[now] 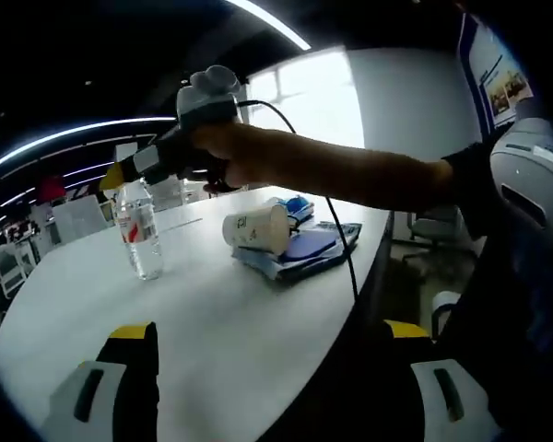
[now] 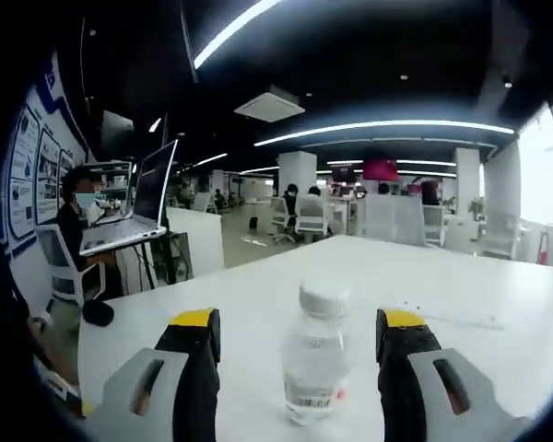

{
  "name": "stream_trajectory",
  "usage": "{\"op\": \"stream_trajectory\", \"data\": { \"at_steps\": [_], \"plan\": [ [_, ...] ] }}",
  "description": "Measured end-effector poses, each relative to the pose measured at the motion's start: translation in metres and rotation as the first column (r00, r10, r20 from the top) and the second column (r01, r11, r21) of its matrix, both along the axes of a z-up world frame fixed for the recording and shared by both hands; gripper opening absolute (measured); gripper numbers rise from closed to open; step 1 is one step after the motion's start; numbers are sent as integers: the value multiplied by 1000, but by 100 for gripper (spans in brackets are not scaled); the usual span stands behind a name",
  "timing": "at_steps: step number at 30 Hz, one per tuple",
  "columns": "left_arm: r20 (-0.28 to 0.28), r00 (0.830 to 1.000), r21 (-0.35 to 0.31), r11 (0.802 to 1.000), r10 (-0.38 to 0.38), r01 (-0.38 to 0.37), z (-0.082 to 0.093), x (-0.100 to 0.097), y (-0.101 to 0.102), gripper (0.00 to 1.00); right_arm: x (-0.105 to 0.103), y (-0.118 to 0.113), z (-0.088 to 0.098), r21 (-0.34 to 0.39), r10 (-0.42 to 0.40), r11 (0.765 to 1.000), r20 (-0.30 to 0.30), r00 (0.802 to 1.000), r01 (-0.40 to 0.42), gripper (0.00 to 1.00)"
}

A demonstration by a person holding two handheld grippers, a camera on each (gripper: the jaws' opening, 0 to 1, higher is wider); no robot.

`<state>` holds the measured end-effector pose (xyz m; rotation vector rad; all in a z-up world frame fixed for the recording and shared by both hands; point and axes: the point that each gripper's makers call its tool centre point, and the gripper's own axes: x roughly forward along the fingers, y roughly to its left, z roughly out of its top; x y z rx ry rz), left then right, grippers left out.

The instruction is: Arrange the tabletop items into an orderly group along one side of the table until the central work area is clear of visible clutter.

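A clear water bottle (image 1: 140, 230) with a red label stands upright on the white table (image 1: 212, 322). To its right, a paper cup (image 1: 256, 228) lies on its side on a pile of blue books and papers (image 1: 306, 250). My left gripper (image 1: 272, 345) is open over the table's near edge, well short of these things. A person's hand holds my right gripper (image 1: 161, 158) just above and behind the bottle. In the right gripper view, the bottle (image 2: 315, 354) stands between the jaws of my open right gripper (image 2: 298, 324), with a gap on each side.
The table edge (image 1: 369, 276) runs close on the right, with a chair (image 1: 433, 226) beyond it. A black cable (image 1: 346, 249) trails over the pile. A laptop (image 2: 134, 212) on a stand and a seated person (image 2: 74, 216) are off the table's far side.
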<state>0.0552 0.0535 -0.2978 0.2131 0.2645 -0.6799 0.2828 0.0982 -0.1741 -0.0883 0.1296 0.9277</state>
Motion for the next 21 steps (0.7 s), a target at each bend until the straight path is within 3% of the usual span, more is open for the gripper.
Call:
{"op": "stream_trajectory", "data": {
  "at_steps": [2, 4, 5, 6, 8, 10, 11, 12, 13, 14, 15, 16, 18, 19, 21],
  "plan": [
    [5, 1000, -1, 1000, 1, -1, 1, 0, 1, 99, -1, -1, 4, 4, 81, 997, -12, 997, -81, 66],
    [5, 1000, -4, 1000, 3, -3, 2, 0, 2, 99, 0, -2, 10, 14, 148, 989, 12, 989, -148, 63],
    [5, 1000, 0, 1000, 7, -7, 2, 0, 3, 99, 4, -9, 10, 20, 174, 985, -18, 985, -174, 64],
    [5, 1000, 3, 1000, 9, -9, 2, 0, 4, 99, 8, -12, 14, 23, 192, 981, 1, 981, -192, 65],
    [6, 1000, 4, 1000, 14, -14, 4, 0, 6, 99, 11, -19, 14, 27, 249, 968, -20, 968, -248, 66],
    [9, 1000, 4, 1000, 14, -14, 4, -1, 7, 99, 5, -20, 18, 55, 357, 933, -28, 934, -355, 66],
    [9, 1000, 4, 1000, 14, -14, 4, -1, 7, 99, 5, -21, 17, 51, 360, 932, -37, 932, -358, 66],
    [10, 1000, 3, 1000, 16, -16, 5, -1, 7, 99, 0, -20, 23, 43, 444, 895, 12, 896, -444, 65],
    [8, 1000, 3, 1000, 18, -18, 4, -1, 8, 99, 0, -20, 21, 33, 464, 886, -31, 885, -463, 65],
    [8, 1000, 4, 1000, 17, -17, 4, -2, 8, 99, 2, -21, 21, 31, 458, 889, -31, 888, -457, 65],
    [6, 1000, 7, 1000, 19, -19, 4, -2, 8, 99, -3, -21, 23, -1, 500, 866, 13, 866, -500, 64],
    [4, 1000, 8, 1000, 21, -21, 3, -1, 9, 99, -7, -21, 23, 4, 532, 847, -8, 847, -532, 65],
    [3, 1000, 8, 1000, 24, -24, 3, -1, 10, 99, -10, -21, 24, 11, 552, 834, -2, 834, -552, 63],
    [2, 1000, 5, 1000, 28, -28, 3, -1, 11, 99, -20, -20, 24, 2, 626, 780, -5, 780, -626, 61],
    [4, 1000, 6, 1000, 31, -31, 3, -1, 12, 99, -17, -18, 26, -11, 631, 776, 19, 776, -631, 60]
  ]
}}
